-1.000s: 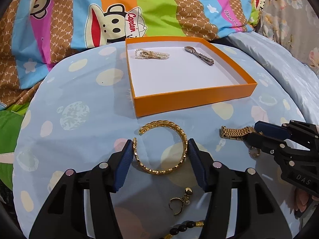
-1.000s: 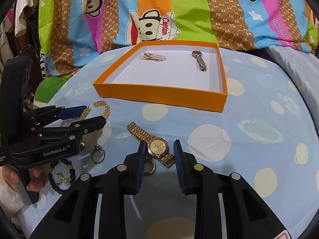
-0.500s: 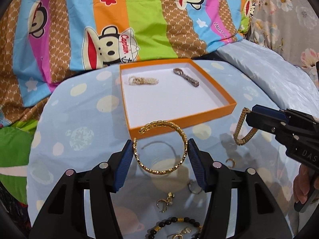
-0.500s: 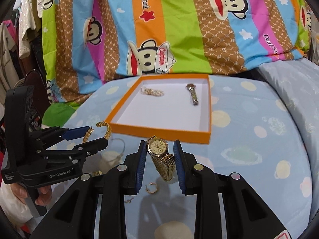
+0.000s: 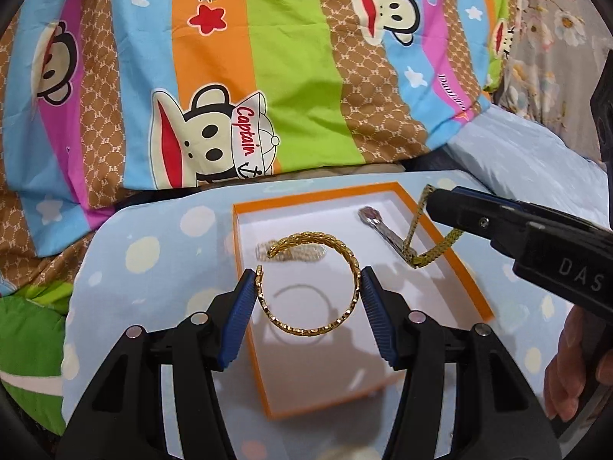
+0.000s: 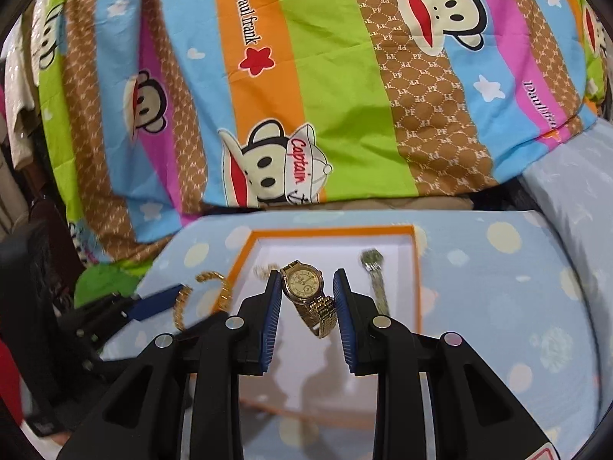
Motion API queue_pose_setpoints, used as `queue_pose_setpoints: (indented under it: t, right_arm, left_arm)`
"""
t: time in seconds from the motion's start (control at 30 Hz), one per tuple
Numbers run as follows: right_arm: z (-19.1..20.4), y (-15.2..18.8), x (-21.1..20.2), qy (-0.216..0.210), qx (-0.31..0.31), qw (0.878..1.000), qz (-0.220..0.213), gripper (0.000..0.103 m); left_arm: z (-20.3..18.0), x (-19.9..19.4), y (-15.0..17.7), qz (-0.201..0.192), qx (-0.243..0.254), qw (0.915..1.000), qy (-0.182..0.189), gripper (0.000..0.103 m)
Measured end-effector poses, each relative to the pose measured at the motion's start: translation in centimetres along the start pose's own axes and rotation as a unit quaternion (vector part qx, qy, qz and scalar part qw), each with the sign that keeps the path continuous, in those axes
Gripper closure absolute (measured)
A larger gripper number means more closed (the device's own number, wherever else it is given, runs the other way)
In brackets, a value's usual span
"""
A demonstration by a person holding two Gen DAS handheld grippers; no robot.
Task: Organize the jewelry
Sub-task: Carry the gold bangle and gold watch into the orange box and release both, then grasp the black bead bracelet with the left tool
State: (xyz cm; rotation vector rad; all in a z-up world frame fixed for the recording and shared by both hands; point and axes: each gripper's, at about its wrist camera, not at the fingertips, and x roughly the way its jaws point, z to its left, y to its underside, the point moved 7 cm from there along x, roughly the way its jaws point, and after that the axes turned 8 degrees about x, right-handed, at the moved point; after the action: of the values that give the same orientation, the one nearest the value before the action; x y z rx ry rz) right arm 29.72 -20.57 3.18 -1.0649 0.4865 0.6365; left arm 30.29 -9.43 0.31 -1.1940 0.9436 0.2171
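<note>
One gold bangle point(image 5: 308, 281) clamped in left gripper point(image 5: 308, 295) jaws, one gold watch point(image 6: 306, 293) in right gripper point(image 6: 306, 306) jaws

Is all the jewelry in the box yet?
Not yet. A silver watch and a pearl piece already lie in the orange box. The left gripper holds a gold bangle and the right gripper a gold watch, both above the box, not yet dropped.

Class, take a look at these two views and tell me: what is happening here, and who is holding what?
A person is sorting jewelry with two tools. The left hand-held gripper holds an open gold chain-link bangle over the shallow orange box with a white floor. The right hand-held gripper holds a gold wristwatch above the same box. A silver watch already lies inside.
</note>
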Motion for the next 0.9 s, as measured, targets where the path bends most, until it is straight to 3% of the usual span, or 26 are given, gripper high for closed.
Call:
queue_pose_setpoints:
  t: [0.1, 0.23, 0.5, 0.73, 0.9]
  right_arm:
    - [-0.5, -0.3, 2.8, 0.007, 0.010, 1.000, 0.008, 0.076]
    - [-2.2, 1.6, 6.3, 0.032, 0.008, 0.998, 0.052, 0.076]
    - [-3.5, 5.2, 6.9, 0.061, -0.033, 0.993, 0.093, 0.075]
    - [-2.8, 4.8, 5.1, 0.052, -0.037, 0.995, 0.070, 0.072]
    - [-2.6, 4.2, 2.0, 0.038, -0.030, 0.998, 0.046, 0.072]
  left_arm:
    - [1.0, 2.6, -0.5, 0.009, -0.012, 0.9999, -0.005, 0.049]
    - [2.1, 6.1, 0.7, 0.045, -0.035, 0.9983, 0.003, 0.049]
    - [0.8, 5.9, 2.2, 0.031, 0.001, 0.9995, -0.004, 0.049]
    - [0.7, 4.7, 2.8, 0.015, -0.002, 0.9999, 0.006, 0.044]
    - [1.7, 1.5, 2.4, -0.013, -0.025, 0.9995, 0.012, 0.044]
